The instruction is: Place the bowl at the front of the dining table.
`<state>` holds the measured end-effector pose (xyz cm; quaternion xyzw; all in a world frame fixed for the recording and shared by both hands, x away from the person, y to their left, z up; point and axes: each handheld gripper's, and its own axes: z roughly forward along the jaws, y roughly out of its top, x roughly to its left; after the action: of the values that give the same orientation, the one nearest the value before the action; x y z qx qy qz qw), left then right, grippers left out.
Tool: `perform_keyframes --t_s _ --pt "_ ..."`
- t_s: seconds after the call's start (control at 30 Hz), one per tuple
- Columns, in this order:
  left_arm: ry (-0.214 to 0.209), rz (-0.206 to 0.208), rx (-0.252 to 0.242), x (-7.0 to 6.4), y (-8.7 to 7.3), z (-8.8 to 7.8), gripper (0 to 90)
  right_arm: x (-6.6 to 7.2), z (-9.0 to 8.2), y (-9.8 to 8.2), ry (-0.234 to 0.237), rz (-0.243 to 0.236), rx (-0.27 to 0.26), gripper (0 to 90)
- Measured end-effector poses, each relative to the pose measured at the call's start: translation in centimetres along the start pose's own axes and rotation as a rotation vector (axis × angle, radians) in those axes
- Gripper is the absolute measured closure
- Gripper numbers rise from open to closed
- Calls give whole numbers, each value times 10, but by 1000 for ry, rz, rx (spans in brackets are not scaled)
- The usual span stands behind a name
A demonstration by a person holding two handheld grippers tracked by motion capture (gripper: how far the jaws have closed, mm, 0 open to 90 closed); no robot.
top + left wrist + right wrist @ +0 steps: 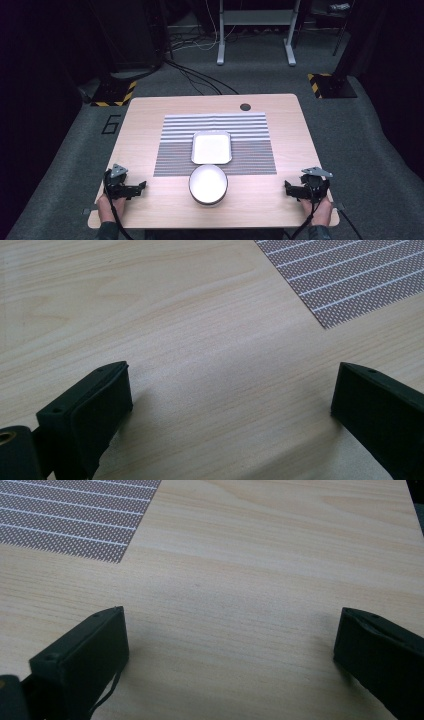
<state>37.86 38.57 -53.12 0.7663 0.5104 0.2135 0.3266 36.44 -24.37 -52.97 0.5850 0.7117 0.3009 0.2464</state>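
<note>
White bowl [208, 184] beside white tray [211, 147]

Striped grey-white mat [215, 145], white tray [211, 148], white bowl [208, 183], pale wood table [150, 115].

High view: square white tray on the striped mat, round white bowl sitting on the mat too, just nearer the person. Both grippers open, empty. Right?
One error. The high view shows the round white bowl on bare wood of the table, just off the near edge of the striped mat, not on it. The square white tray is on the mat. The left gripper and right gripper are open and empty.
</note>
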Motion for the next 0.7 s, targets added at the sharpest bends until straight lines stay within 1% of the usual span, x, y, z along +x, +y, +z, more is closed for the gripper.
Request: perform_keyframes --t_s 0.17,0.33,0.47,0.6,0.7 --pt "-1 0 0 0 0 0 25 0 0 0 1 -1 0 5" --pt "-6 8 -2 -1 0 0 26 -1 0 0 10 -12 -1 6" --pt "-1 8 -3 -1 0 0 26 -1 0 0 8 -13 -4 9" --pt "3 -1 -3 -2 -1 0 24 -1 0 0 10 -11 -2 10" --pt "3 -1 -2 -1 0 0 23 -1 0 0 12 -12 -2 10"
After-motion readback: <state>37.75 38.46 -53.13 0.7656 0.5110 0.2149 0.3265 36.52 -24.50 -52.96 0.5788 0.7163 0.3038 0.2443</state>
